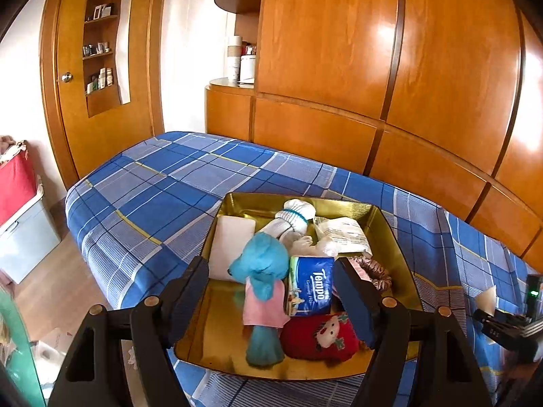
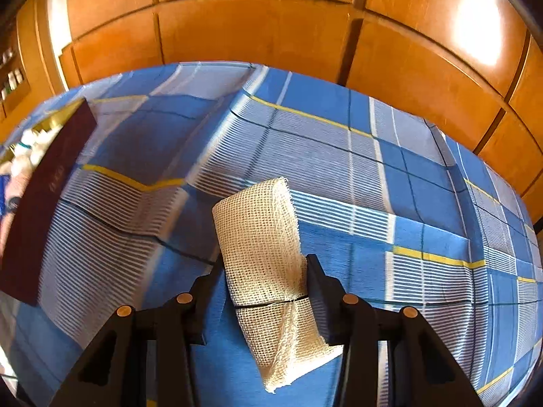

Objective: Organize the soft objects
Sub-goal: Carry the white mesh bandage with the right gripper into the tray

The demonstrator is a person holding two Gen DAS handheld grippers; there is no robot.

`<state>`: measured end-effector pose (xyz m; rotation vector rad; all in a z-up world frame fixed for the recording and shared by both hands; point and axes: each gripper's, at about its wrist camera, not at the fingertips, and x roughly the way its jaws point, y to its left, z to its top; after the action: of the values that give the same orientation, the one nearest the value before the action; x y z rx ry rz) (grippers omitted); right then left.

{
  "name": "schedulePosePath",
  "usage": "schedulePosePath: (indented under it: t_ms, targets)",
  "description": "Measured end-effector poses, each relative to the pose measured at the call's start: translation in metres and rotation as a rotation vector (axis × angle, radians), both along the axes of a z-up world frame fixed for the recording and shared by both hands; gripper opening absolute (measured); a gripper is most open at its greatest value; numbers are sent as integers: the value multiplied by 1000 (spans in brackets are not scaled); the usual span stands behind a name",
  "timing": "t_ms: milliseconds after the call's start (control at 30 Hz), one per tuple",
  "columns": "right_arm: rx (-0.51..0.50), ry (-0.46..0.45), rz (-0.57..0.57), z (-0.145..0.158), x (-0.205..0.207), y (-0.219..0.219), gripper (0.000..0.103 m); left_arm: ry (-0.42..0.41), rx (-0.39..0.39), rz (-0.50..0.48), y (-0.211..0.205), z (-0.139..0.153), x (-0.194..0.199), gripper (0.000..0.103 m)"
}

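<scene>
A gold-lined tin box [image 1: 390, 237] sits on the blue plaid bed. It holds a blue plush toy [image 1: 261, 264], a Tempo tissue pack [image 1: 312, 288], a red snowman sock [image 1: 322, 337], bundled white socks [image 1: 295, 217], a white sponge [image 1: 230, 240], a plastic packet [image 1: 346, 234] and a pink scrunchie [image 1: 376, 271]. My left gripper [image 1: 271, 268] hovers open above the box's near half, nothing between its fingers. In the right wrist view, my right gripper [image 2: 263, 268] is shut on a cream gauze roll [image 2: 258, 217] over the bed, with the pads pinching its middle.
The box's dark red outer wall [image 2: 44, 203] stands to the left of the right gripper. Bare plaid bedspread [image 1: 152, 186] stretches behind and left of the box. Wooden wardrobe panels [image 1: 373, 51] back the bed. The bed's edge drops to the floor [image 1: 51, 288] at the left.
</scene>
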<state>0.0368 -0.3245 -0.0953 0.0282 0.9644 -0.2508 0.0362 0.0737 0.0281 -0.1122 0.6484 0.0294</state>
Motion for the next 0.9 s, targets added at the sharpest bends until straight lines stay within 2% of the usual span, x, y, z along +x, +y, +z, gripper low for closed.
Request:
schedulePosePath:
  t_ms: [200,600,900]
  targets:
    - [51,-41,66,18,3,38,44,5,-7,14,7,-3,-3,76]
    - [135,-129,283,62,23,137,44,17,-12,34,17,-8,-6,77]
    - [151,-163,405,84,41,198,44,21,-17,41,22,-10,-5,77]
